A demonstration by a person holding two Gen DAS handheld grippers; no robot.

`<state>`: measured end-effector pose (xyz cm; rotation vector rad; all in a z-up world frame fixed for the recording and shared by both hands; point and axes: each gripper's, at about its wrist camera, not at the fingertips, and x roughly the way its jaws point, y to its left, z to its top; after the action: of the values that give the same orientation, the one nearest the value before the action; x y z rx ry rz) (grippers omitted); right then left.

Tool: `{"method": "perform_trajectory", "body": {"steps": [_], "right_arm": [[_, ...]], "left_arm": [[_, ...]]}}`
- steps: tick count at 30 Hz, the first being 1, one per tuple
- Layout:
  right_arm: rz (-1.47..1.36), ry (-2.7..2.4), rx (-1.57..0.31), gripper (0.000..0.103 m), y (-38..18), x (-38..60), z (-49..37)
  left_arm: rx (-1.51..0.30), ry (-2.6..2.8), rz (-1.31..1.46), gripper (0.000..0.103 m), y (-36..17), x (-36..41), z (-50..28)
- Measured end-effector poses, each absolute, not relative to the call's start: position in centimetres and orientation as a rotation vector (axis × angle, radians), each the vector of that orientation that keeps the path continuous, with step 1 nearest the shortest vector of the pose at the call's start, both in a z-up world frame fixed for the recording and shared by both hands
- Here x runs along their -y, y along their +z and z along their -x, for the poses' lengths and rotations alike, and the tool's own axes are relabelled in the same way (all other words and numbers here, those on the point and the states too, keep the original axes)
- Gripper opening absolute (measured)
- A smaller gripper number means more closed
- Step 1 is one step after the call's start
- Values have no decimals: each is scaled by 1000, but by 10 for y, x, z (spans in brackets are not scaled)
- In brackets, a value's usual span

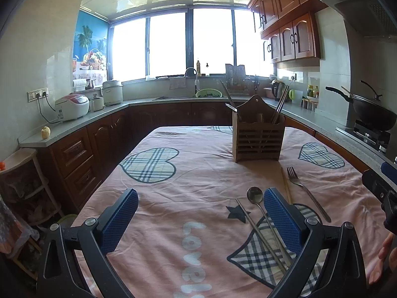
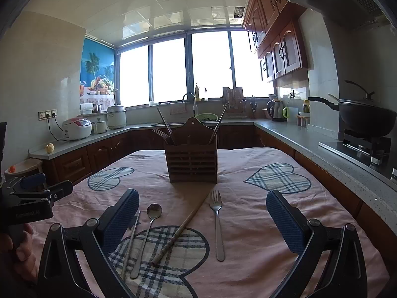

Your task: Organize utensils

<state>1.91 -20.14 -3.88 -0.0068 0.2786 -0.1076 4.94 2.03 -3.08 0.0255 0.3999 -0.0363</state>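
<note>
A brown slatted wooden utensil holder (image 2: 192, 160) stands on the pink tablecloth (image 2: 248, 223), with chopsticks and a fork in it; it also shows in the left wrist view (image 1: 258, 137). In front of it lie a metal fork (image 2: 217, 223), a wooden chopstick (image 2: 181, 231), a metal spoon (image 2: 148, 228) and a metal chopstick (image 2: 130, 243). My right gripper (image 2: 202, 213) is open above them, empty. My left gripper (image 1: 201, 211) is open and empty, left of the spoon (image 1: 256, 198), fork (image 1: 304, 188) and metal chopstick (image 1: 253, 226).
Kitchen counters run around the table, with rice cookers (image 1: 72, 106) on the left, a sink (image 1: 208, 94) at the back and a black wok (image 2: 367, 119) on the stove at the right. A shelf unit (image 1: 22, 188) stands at the left.
</note>
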Motion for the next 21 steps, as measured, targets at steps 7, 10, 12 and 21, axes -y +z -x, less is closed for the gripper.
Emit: {"method": "perform_trajectory", "body": {"steps": [7, 10, 12, 21], "right_arm": [[16, -99, -284, 103, -40, 195, -19], [19, -96, -272, 103, -39, 192, -16], [20, -94, -269, 103, -39, 191, -15], [17, -90, -278, 103, -40, 190, -16]], "left_arm": [[-382, -18, -36, 102, -33, -20, -45], [-367, -14, -35, 102, -32, -21, -41], [-362, -16, -35, 102, -33, -21, -40], [-353, -17, -38, 102, -36, -24, -35]]}}
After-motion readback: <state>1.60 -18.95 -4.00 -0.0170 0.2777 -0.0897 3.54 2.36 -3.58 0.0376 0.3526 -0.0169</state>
